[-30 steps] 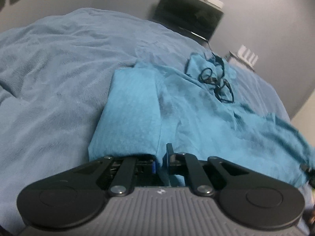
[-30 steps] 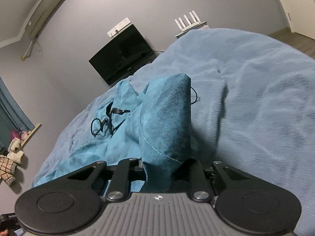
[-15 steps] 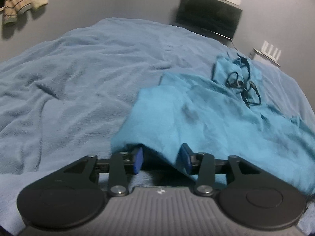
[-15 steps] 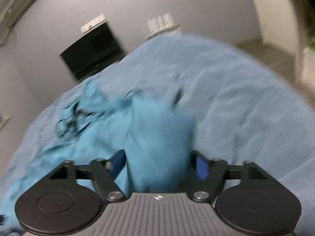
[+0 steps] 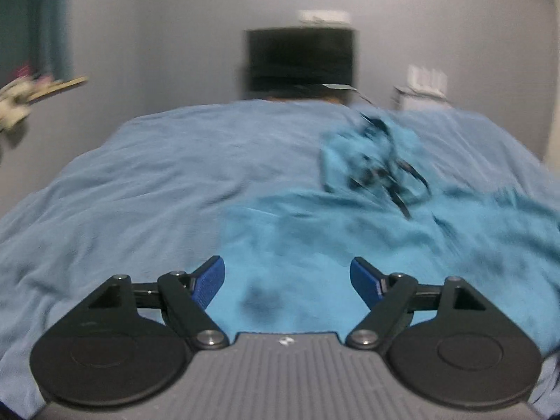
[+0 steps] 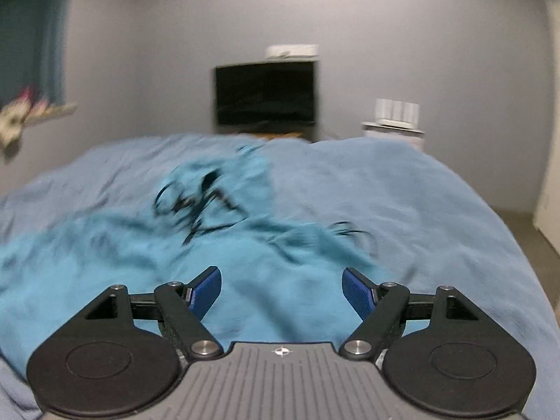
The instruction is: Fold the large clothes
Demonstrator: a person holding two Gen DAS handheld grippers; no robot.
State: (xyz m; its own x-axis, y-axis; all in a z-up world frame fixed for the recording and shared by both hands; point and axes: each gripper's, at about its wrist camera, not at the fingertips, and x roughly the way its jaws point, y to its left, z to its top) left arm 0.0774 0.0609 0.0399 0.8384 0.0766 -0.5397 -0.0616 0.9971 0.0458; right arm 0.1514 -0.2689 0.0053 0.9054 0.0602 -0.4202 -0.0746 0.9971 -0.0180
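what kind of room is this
Most likely a bedroom. A wide bed under a soft blue blanket fills the view, a dark TV screen stands against the grey wall beyond its far end, and a curtain hangs at the left. A teal garment lies spread on the bed.

A bright turquoise garment [image 5: 315, 245] lies spread and rumpled on a pale blue blanket [image 5: 140, 182], its near edge folded flat, a tangle of black cord [image 5: 381, 171] resting on its far, bunched end.
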